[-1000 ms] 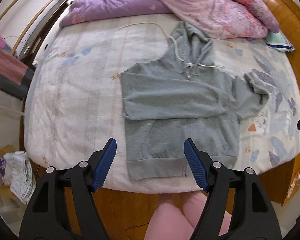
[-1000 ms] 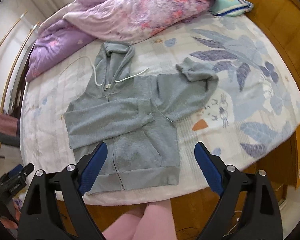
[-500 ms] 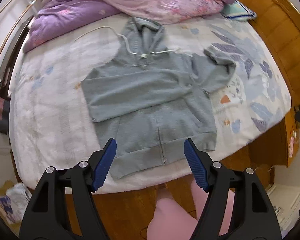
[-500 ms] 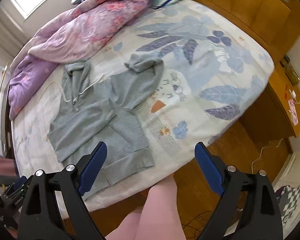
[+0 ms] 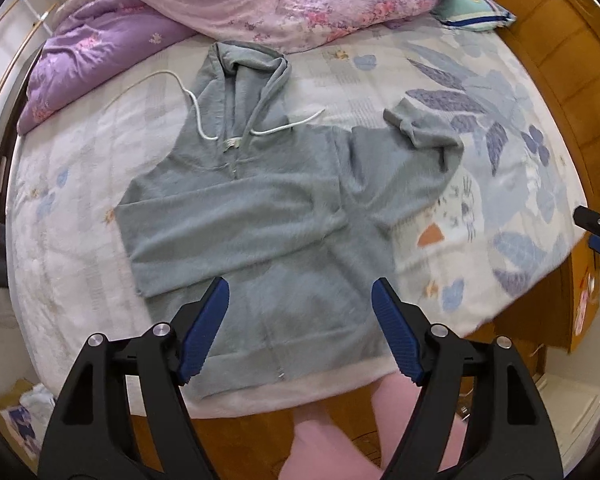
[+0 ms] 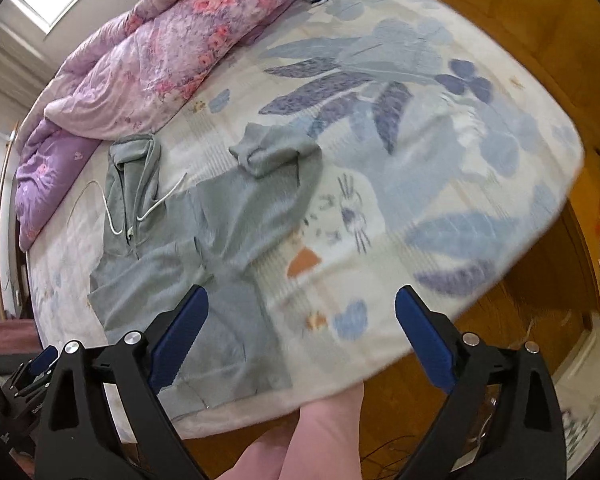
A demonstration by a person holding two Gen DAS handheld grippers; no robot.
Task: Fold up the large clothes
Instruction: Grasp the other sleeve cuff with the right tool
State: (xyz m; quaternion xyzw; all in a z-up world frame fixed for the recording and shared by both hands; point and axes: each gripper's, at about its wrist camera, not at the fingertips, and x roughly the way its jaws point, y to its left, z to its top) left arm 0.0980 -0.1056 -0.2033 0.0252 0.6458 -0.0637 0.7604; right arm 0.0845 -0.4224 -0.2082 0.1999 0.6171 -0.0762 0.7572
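A bedroom: a wide bed (image 5: 80, 216) with a pale sheet printed with blue leaves fills both views, framed in orange wood, with a purple and pink floral quilt (image 5: 260, 4) bunched along its 12 o'clock edge and a striped pillow (image 5: 474, 14) at 1 o'clock. The grey hoodie (image 5: 260, 216) lies face up near the bed's 6 o'clock edge, hood toward the quilt, hem just inside the mattress rim. One sleeve is already laid across the chest; the other sleeve (image 5: 404, 168) juts toward 2 o'clock, its cuff turned back on itself. White drawstrings trail from the neck.

The left hand-held gripper (image 5: 300, 328) hangs above the hem, jaws wide, nothing between them. The right hand-held gripper (image 6: 300, 336) is likewise spread wide and empty, over the bare sheet at 3 o'clock of the hoodie.

The step in hand looks like folding the free sleeve inward. It would go best by pinching the cuff through both layers, lifting only enough to clear the fabric, and carrying it toward 9 o'clock so it lies flat over the first sleeve; the other gripper could pin the shoulder seam to stop the body dragging.
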